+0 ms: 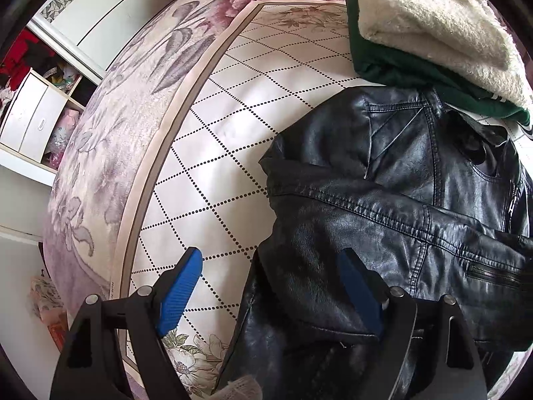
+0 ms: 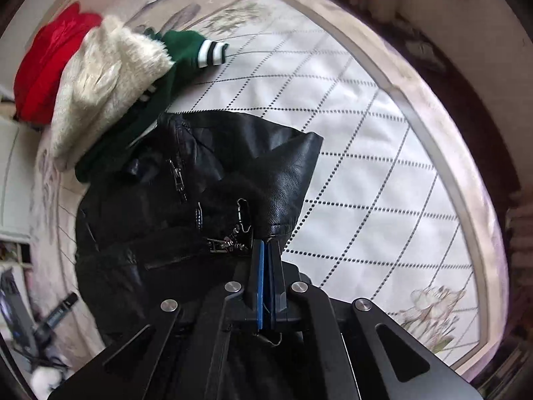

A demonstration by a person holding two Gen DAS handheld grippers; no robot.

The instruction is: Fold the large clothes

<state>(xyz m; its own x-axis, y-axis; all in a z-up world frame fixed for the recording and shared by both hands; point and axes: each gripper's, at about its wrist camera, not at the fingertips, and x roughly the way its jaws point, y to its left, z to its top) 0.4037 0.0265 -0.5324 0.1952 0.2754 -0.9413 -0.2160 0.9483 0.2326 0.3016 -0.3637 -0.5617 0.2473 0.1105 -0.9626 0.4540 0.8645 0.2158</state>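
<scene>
Black leather jacket (image 1: pixel 383 206) lies on our bed (image 1: pixel 233 106) beside folded green and cream garments. Left gripper (image 1: pixel 271 286) fingers wide over its edge; right gripper (image 2: pixel 266 260) fingers pinch its hem. No readable labels.

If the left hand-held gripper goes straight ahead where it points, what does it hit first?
Probably the black leather jacket: the open left hand-held gripper already straddles its edge, though depth is unclear.

black leather jacket (image 1: pixel 399 206) | crumpled, seemingly part-folded | on bed
</scene>
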